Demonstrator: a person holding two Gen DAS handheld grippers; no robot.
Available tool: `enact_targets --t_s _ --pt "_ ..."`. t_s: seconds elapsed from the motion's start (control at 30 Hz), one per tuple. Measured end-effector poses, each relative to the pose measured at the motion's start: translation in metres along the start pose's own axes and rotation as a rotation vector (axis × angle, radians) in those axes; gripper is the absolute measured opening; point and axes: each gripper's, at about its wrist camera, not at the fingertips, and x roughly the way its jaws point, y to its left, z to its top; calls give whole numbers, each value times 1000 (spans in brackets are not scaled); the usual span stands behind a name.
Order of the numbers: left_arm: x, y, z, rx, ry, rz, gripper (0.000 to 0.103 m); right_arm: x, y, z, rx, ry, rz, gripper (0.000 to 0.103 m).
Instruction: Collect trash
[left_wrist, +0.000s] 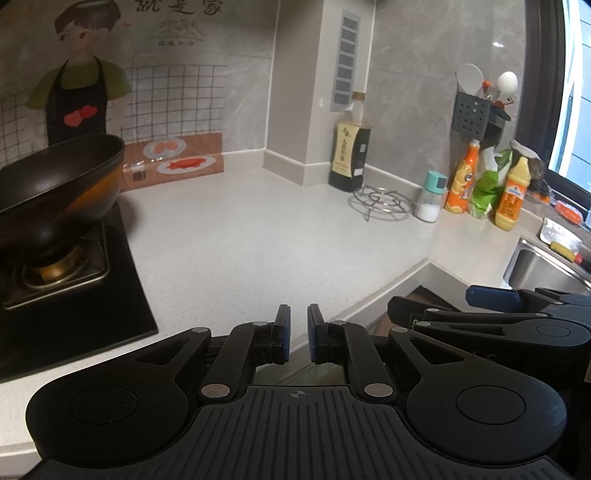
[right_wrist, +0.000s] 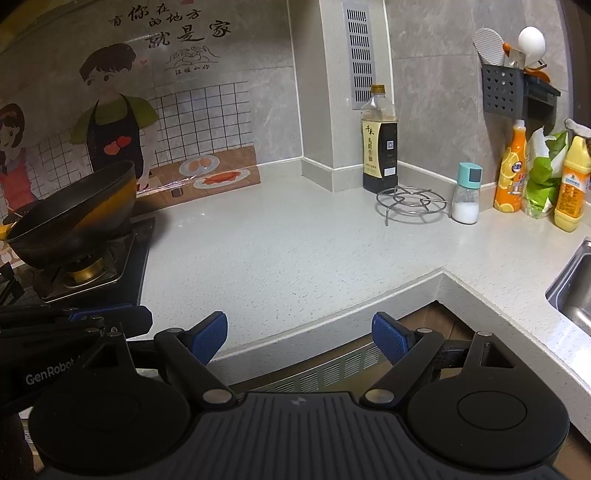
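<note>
My left gripper (left_wrist: 299, 314) hovers over the front edge of the pale countertop (left_wrist: 258, 240), its blue pads almost together and nothing between them. My right gripper (right_wrist: 299, 325) stands open beside it, empty, over the counter's inner corner. Each gripper shows in the other's view: the right gripper (left_wrist: 491, 297) at the right, the left gripper (right_wrist: 110, 314) at the left. A crumpled green and white bag (right_wrist: 543, 177) leans between bottles at the back right. A shiny wrapper (left_wrist: 557, 229) lies by the sink (left_wrist: 539, 266).
A black wok (right_wrist: 74, 210) sits on the gas hob at the left. Along the back wall stand a dark sauce bottle (right_wrist: 380, 155), a wire trivet (right_wrist: 410, 203), a salt shaker (right_wrist: 467, 195), an orange bottle (right_wrist: 511, 173) and a yellow bottle (right_wrist: 570, 184).
</note>
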Motion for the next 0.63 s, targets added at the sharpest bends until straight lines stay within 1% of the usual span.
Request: enact_targets --t_s 0.33,0.53,0.63 --pt "3 -1 2 -1 4 1 12 1 0 0 4 1 -1 86" --pt "8 0 2 19 -7 1 12 4 2 1 5 9 -6 86" --pt "15 5 2 7 15 -2 12 8 3 1 9 15 -7 86"
